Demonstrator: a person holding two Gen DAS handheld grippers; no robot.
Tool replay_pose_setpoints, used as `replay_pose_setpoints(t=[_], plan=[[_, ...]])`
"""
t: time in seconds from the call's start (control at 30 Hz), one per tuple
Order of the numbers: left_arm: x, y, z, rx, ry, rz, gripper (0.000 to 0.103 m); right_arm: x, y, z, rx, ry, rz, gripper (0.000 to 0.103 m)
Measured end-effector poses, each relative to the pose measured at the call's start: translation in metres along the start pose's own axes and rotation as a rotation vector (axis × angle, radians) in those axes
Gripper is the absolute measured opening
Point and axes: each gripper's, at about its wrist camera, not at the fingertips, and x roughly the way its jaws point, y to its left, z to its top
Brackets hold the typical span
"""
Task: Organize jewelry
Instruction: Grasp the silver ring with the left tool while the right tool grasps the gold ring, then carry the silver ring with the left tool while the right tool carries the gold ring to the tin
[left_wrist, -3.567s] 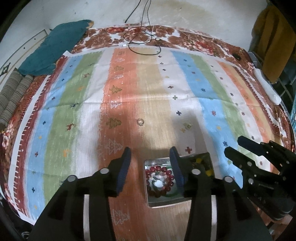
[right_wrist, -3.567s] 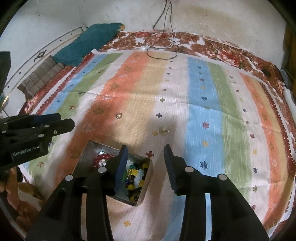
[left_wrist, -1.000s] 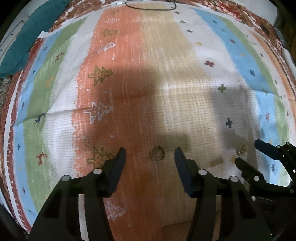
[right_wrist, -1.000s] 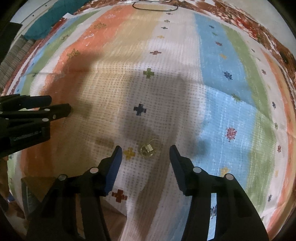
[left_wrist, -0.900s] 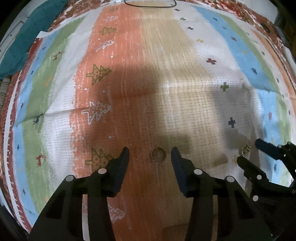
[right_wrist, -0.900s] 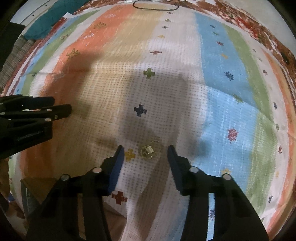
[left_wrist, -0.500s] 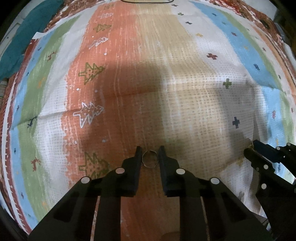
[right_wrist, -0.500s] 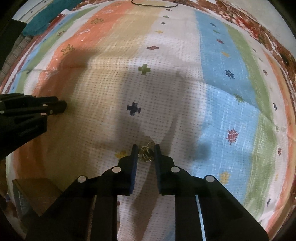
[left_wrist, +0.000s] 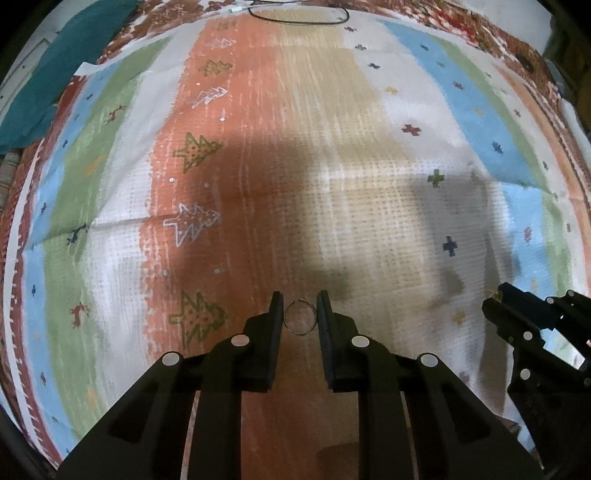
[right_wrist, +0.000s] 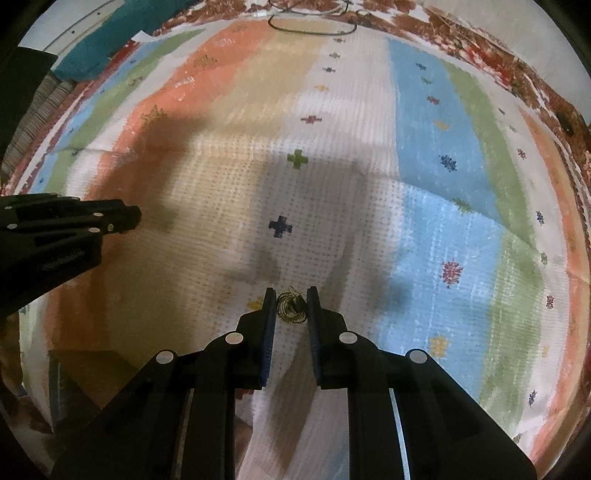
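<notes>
A thin plain metal ring (left_wrist: 300, 321) lies on the orange stripe of the cloth, between the fingers of my left gripper (left_wrist: 300, 310), which are closed against its two sides. A small gold ring with a stone (right_wrist: 291, 305) lies on the white stripe between the fingers of my right gripper (right_wrist: 291, 301), closed on it. The right gripper also shows at the right edge of the left wrist view (left_wrist: 517, 314). The left gripper shows at the left of the right wrist view (right_wrist: 125, 218).
The striped cloth (left_wrist: 332, 147) covers the whole surface. A corner of the metal jewelry box (right_wrist: 70, 376) shows at lower left. A teal cloth (left_wrist: 48, 85) lies at the far left and a black cable loop (left_wrist: 299, 16) at the far edge.
Both grippers moved away from the box to the two rings, lowered over them, and their jaws closed from wide open until they touch the rings.
</notes>
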Motion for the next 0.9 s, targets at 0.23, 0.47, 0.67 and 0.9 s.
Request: replay_pose_setpoints(t=[0.23,0.47,0.67,0.9], plan=[[-0.019,-0.013,-0.009,0.020,-0.028,-0.012,0.018,-0.023,0.008,-0.010,0.005,-0.040,0.002,0.017],[-0.041,-0.027,-0.018,0.050,-0.067,-0.021,0.018,-0.038,0.010,-0.018,0.026,-0.067,0.008,0.017],[-0.060,-0.031,-0.027,0.066,-0.100,-0.032,0.018,-0.052,0.012,-0.024,0.039,-0.096,0.016,0.017],[-0.074,-0.028,-0.036,0.045,-0.127,-0.049,0.018,-0.066,0.012,-0.032,0.053,-0.124,0.012,0.017]])
